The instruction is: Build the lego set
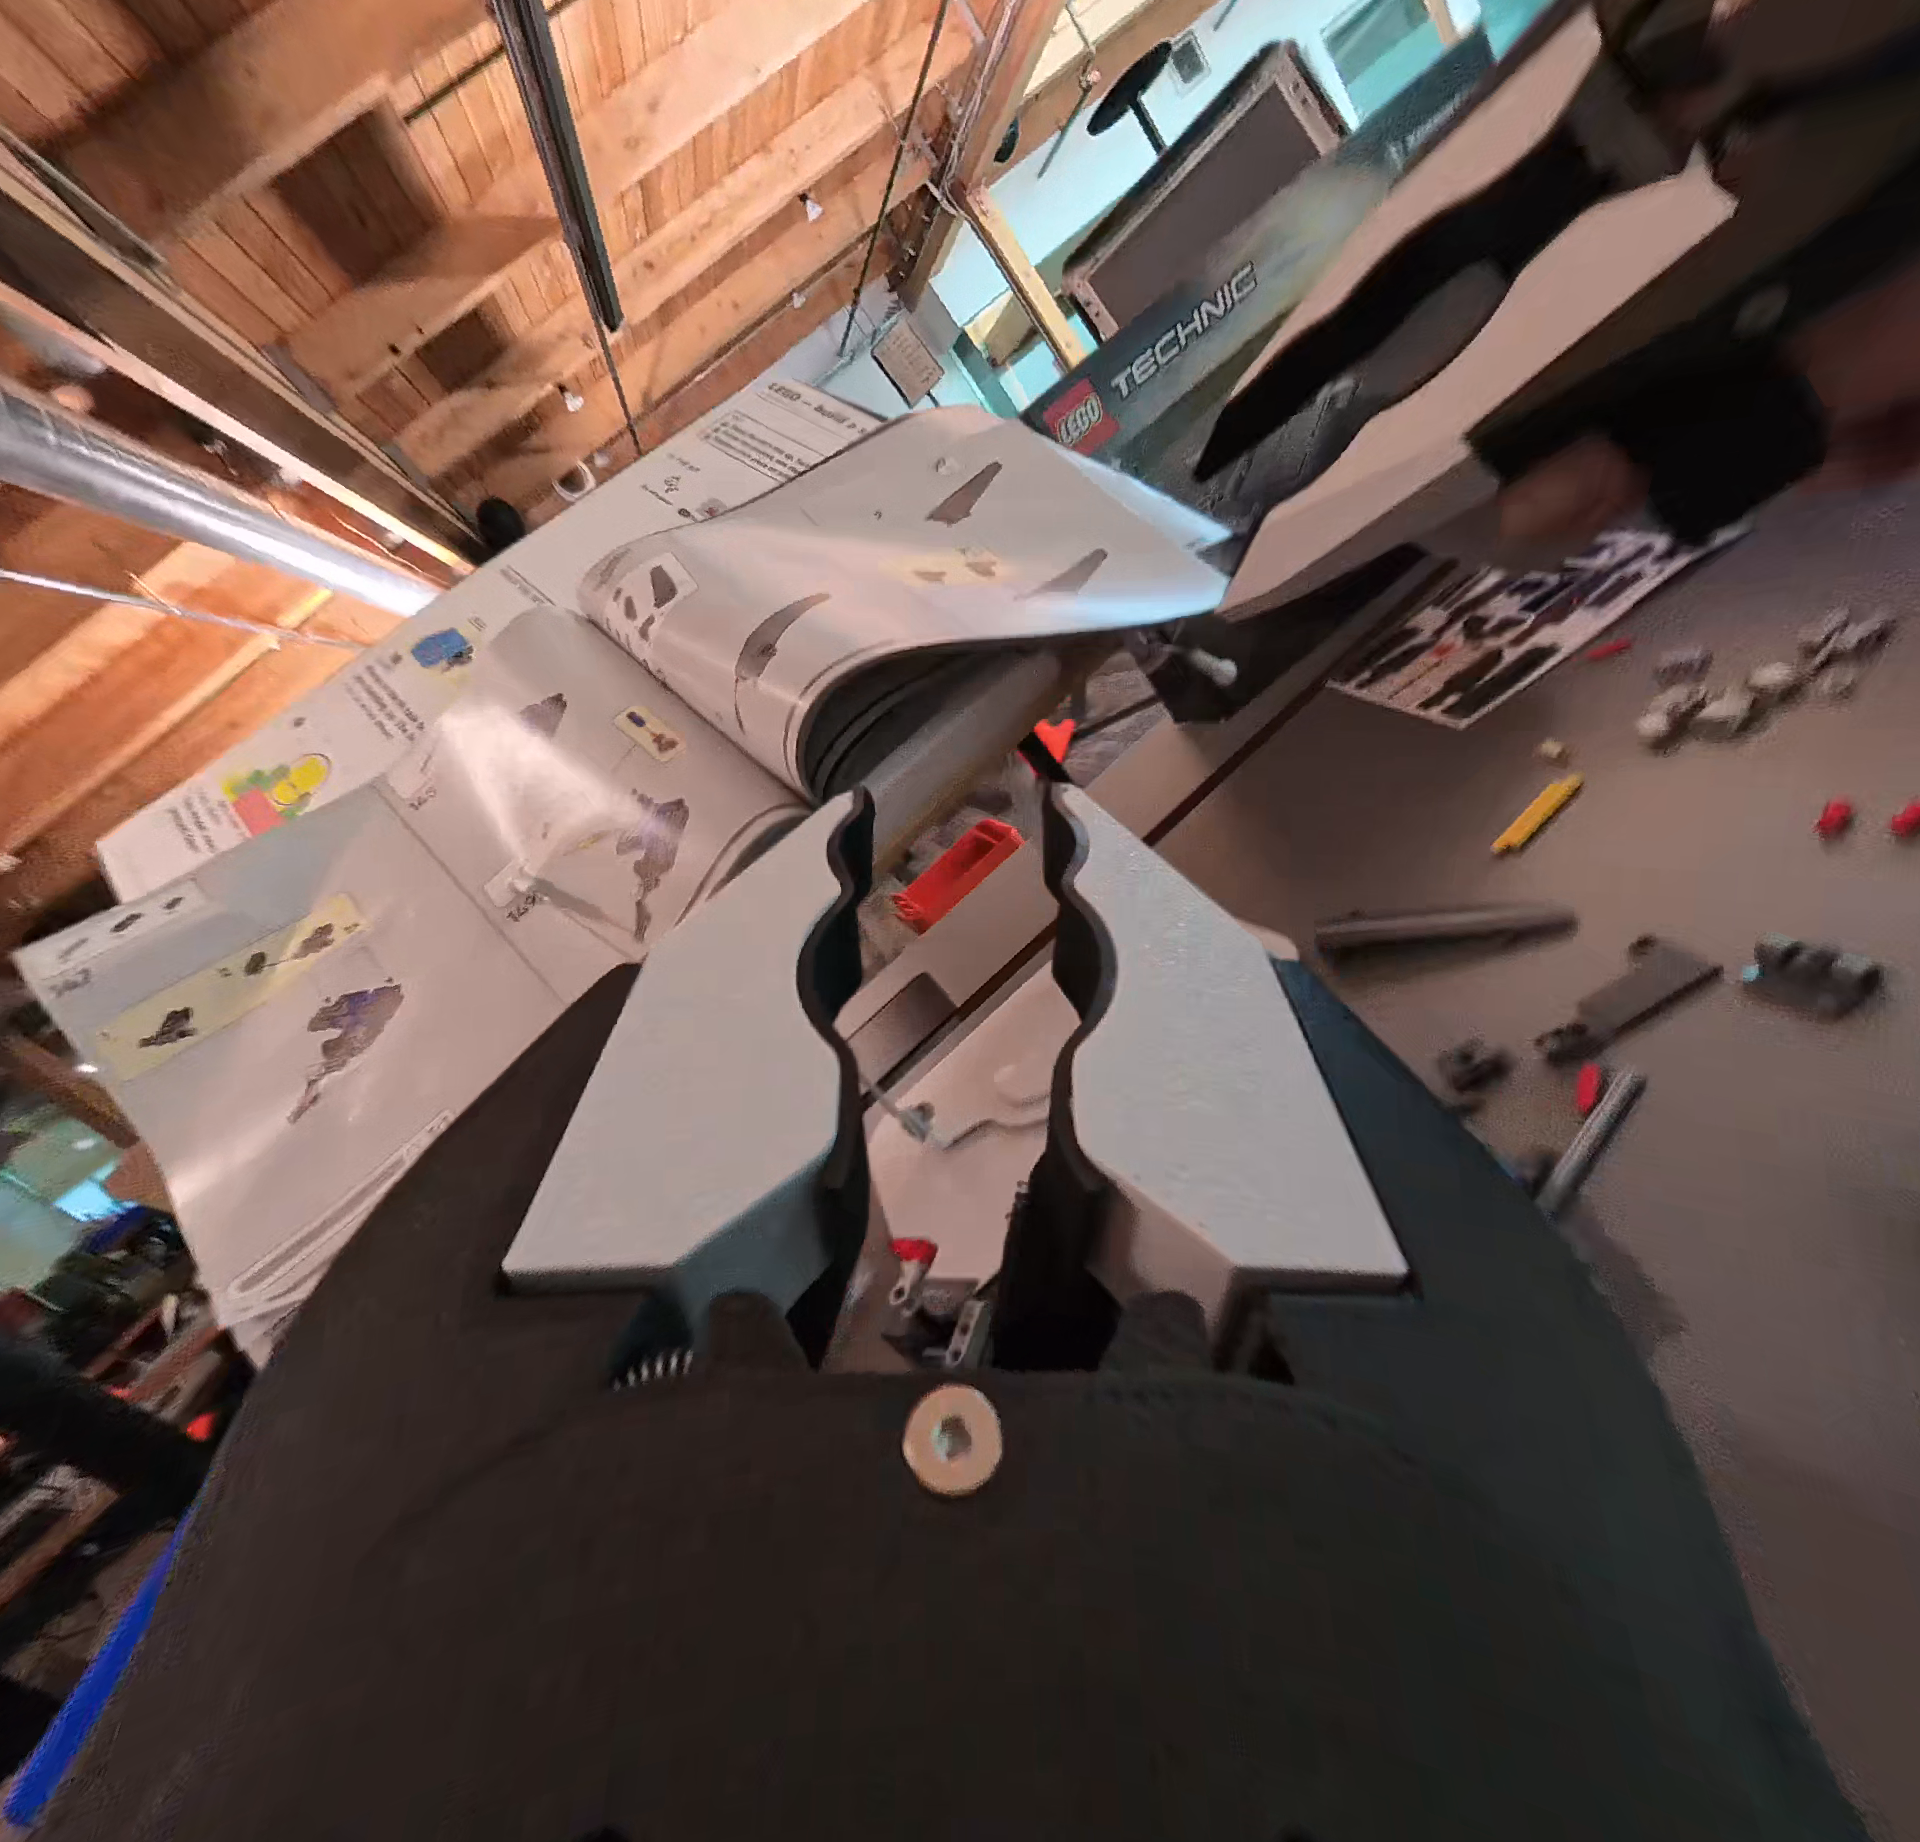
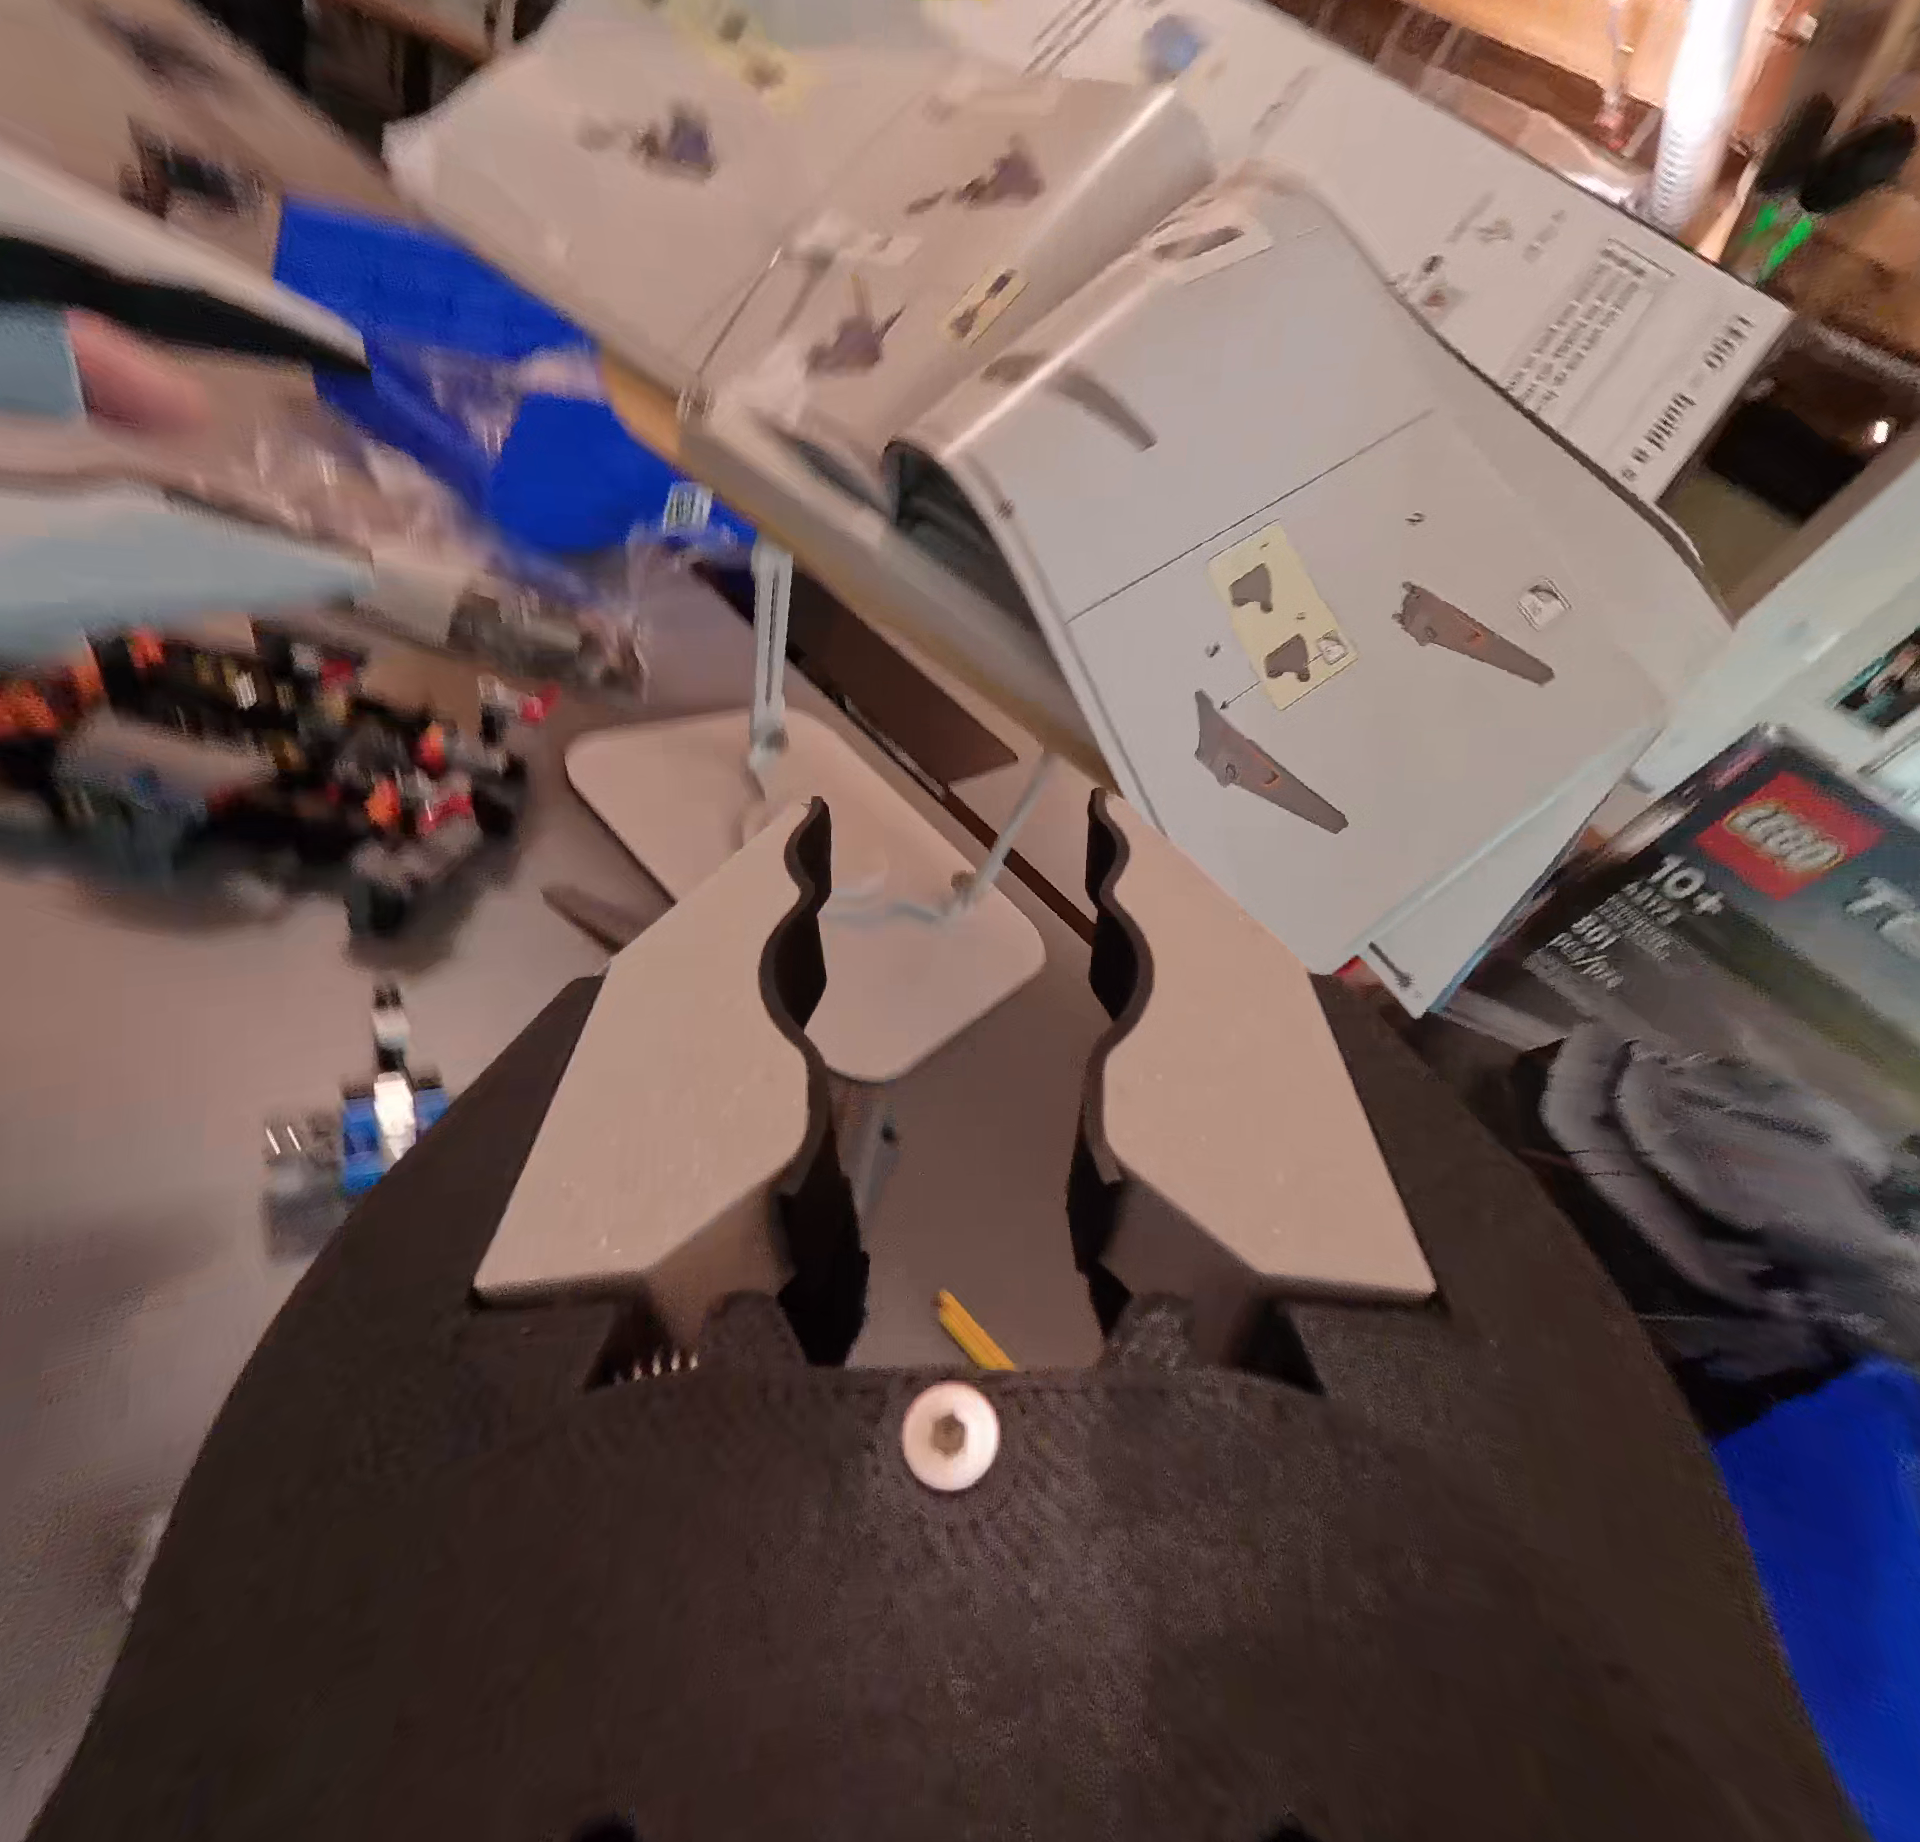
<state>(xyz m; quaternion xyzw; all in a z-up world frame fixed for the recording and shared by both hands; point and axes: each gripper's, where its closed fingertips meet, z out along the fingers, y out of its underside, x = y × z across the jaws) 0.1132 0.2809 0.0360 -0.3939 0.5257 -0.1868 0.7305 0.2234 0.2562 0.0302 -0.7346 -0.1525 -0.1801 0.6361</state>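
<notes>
Left wrist view: left gripper (image 1: pixel 956 805), jaws parted, nothing between them. Open instruction booklet (image 1: pixel 623 712) propped on a stand ahead, pages curling. Loose lego pieces (image 1: pixel 1538 813) scattered on grey counter (image 1: pixel 1714 1273), blurred. Right gripper (image 1: pixel 1382 421) at upper right, smeared.

Right wrist view: right gripper (image 2: pixel 956 816), jaws released, empty. Booklet (image 2: pixel 1299 566) above. Set box (image 2: pixel 1714 1013) cut off right. Piece heap (image 2: pixel 312 753) blurred left.

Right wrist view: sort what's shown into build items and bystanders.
Build items: instruction booklet open on a stand, set box, loose pieces pile, yellow piece.

Bystanders: blue bin, white hose.
</notes>
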